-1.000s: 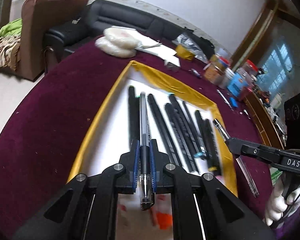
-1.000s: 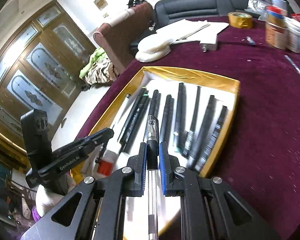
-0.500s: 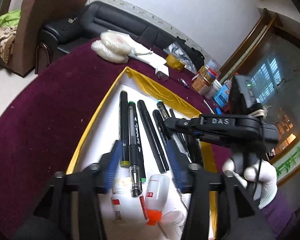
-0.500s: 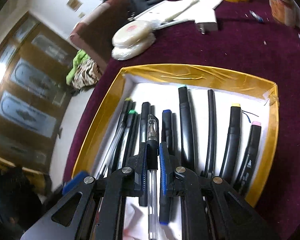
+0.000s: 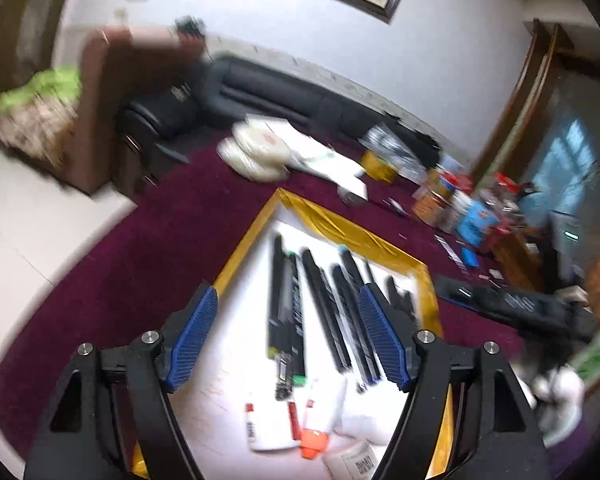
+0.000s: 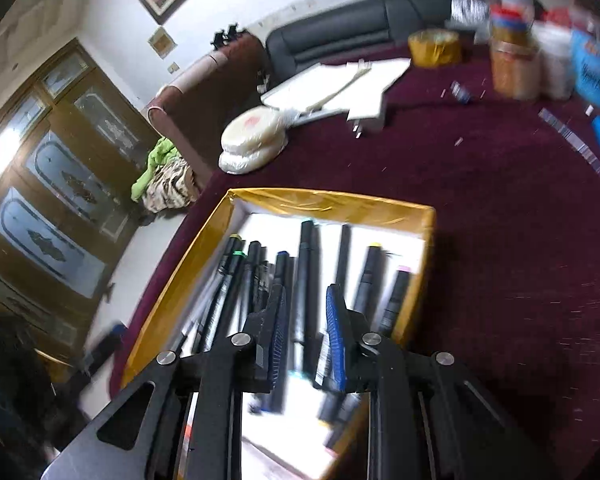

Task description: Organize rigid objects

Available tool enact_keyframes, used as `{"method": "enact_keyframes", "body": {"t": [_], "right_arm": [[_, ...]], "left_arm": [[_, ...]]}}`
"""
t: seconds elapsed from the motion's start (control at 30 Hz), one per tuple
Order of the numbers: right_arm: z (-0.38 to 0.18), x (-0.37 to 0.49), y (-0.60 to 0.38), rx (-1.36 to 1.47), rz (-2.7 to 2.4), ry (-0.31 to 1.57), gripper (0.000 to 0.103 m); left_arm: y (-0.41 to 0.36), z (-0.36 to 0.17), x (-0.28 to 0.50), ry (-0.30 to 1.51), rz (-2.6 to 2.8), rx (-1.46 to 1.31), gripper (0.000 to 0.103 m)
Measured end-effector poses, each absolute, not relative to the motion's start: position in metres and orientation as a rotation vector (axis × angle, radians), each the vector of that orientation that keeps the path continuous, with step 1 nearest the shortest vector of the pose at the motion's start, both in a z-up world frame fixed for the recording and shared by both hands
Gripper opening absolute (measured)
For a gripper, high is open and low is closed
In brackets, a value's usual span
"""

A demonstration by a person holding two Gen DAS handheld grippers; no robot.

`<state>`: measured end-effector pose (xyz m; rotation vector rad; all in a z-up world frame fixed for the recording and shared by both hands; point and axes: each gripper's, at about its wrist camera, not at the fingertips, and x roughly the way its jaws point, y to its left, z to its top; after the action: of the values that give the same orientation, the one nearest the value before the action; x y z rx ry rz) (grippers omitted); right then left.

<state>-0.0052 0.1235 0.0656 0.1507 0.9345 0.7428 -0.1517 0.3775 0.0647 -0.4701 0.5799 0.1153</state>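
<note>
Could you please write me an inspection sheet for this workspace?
Surface: maroon tablecloth.
Job's things: gold-edged tray holding dark pens laid roughly side by side; small white bottles at its near end.
Clutter: tape roll, papers, white round packs, jars.
Grippers: left gripper open, empty; right gripper open, empty, above the tray.
Cables: nothing seen.
Surroundings: black sofa, brown armchair, wooden doors.

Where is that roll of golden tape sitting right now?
In the right wrist view the golden tape roll sits at the table's far edge, upper right, between the white papers and the orange-lidded jar.
</note>
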Motion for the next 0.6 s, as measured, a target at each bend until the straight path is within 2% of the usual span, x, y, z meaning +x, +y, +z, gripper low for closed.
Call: {"method": "enact_keyframes", "body": {"t": [0.07, 0.13, 0.17, 0.27, 0.33, 0.47, 0.6], "right_arm": [[0.072, -0.02, 0.114, 0.116, 0.732, 0.881, 0.026], [0.08, -0.039, 0.103, 0.079, 0.72, 0.813, 0.031], [0.082, -0.047, 0.101, 0.064, 0.717, 0.784, 0.036], [0.084, -0.073, 0.096, 0.002, 0.706, 0.701, 0.052], [0.082, -0.085, 0.095, -0.029, 0.72, 0.696, 0.053], [0.079, -0.103, 0.088, -0.082, 0.711, 0.68, 0.057], [0.073, -0.113, 0.079, -0.11, 0.682, 0.657, 0.059]], "left_arm": [[0.366, 0.078, -0.158, 0.54, 0.221, -0.387, 0.076], [0.346, 0.095, -0.171, 0.468, 0.344, -0.275, 0.097], [0.335, 0.104, -0.18, 0.415, 0.375, -0.23, 0.103], [0.303, 0.123, -0.208, 0.212, 0.266, -0.196, 0.103], [0.292, 0.127, -0.206, 0.15, 0.152, -0.206, 0.103], [0.279, 0.122, -0.166, 0.375, 0.184, -0.231, 0.103], [0.269, 0.115, -0.162, 0.405, 0.272, -0.22, 0.103]]}}
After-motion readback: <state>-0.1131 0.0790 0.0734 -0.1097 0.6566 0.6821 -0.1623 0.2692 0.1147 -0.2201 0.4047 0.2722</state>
